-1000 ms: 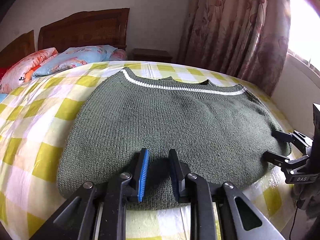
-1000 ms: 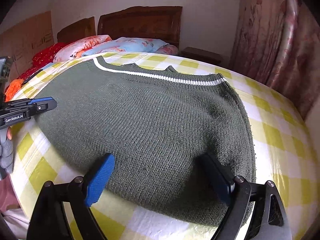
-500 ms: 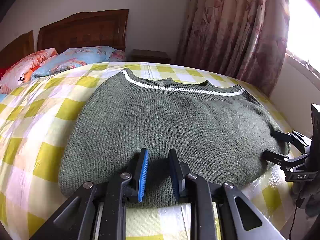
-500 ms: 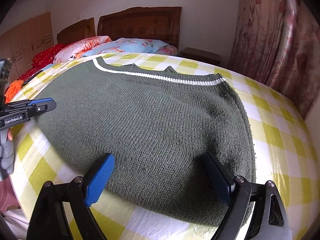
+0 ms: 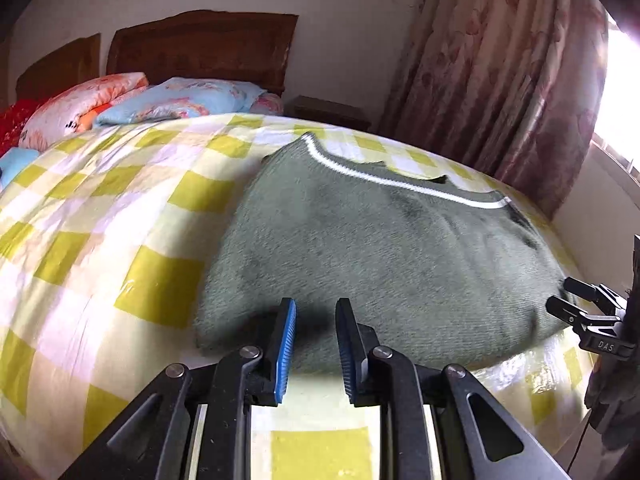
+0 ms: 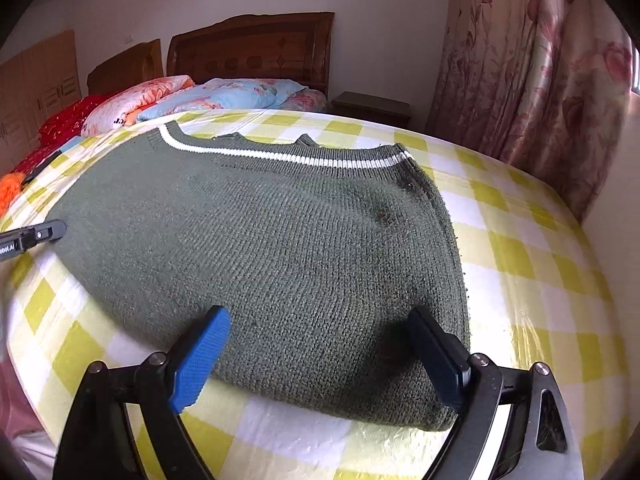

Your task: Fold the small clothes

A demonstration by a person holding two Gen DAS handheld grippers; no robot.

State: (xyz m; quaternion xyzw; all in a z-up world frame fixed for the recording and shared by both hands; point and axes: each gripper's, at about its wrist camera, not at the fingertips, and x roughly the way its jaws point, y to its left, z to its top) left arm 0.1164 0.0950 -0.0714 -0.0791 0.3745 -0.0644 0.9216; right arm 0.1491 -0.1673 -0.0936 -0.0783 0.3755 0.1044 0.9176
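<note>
Left wrist view: the green sweater (image 5: 380, 256) is motion-blurred, knit texture unreadable; its near hem at 6 o'clock is hidden behind the left gripper (image 5: 316, 344). The right gripper (image 5: 576, 304), at 3 o'clock, is cut off by the frame edge; only its finger ends and a partial label show.

Right wrist view: the sweater's near right corner at 5 o'clock is hidden behind the right gripper's black finger (image 6: 436, 356). The left gripper (image 6: 36, 236) at 9 o'clock is cropped, its label partly legible, jaw gap not determinable here. The red bedding (image 6: 64, 124) at 10 o'clock is partly hidden behind the pillows (image 6: 132, 104).
</note>
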